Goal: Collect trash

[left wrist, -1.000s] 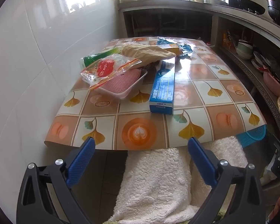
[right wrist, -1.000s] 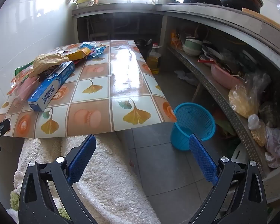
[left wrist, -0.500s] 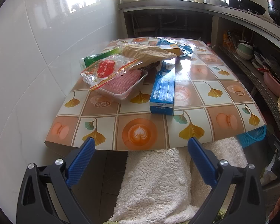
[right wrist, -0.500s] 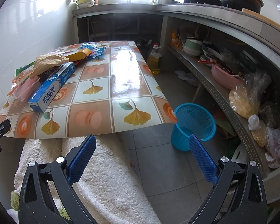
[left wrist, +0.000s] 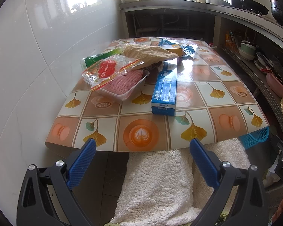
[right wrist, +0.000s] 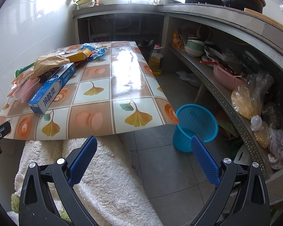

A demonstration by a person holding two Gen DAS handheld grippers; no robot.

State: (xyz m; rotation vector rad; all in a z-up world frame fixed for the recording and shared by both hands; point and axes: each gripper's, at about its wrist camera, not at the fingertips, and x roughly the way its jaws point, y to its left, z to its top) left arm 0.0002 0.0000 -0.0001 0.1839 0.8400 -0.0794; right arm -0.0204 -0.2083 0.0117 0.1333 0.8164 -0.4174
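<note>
Trash is piled on the left part of a table [left wrist: 141,131] with a patterned cloth. A long blue box [left wrist: 165,92] [right wrist: 52,89] lies nearest the front edge. Beside it is a clear plastic tray [left wrist: 122,86] with a red-printed wrapper [left wrist: 107,71] on top, then a crumpled brown paper bag [left wrist: 149,53] [right wrist: 47,63], a yellow box [right wrist: 79,55] and blue wrappers [right wrist: 96,51] farther back. A blue mesh wastebasket [right wrist: 195,127] stands on the floor right of the table. My left gripper [left wrist: 141,146] and right gripper [right wrist: 143,145] are both open and hold nothing, below the table's front edge.
A white fluffy cloth [right wrist: 96,179] hangs under the table's front. A white tiled wall [left wrist: 28,75] borders the left side. At the right, a shelf [right wrist: 226,98] holds bowls and bags, and an oil bottle [right wrist: 155,60] stands on the floor. A grey tiled floor [right wrist: 169,169] lies between table and shelf.
Both views have shifted very slightly; the table and basket sit a touch lower in the right wrist view. Nothing was grasped or moved.
</note>
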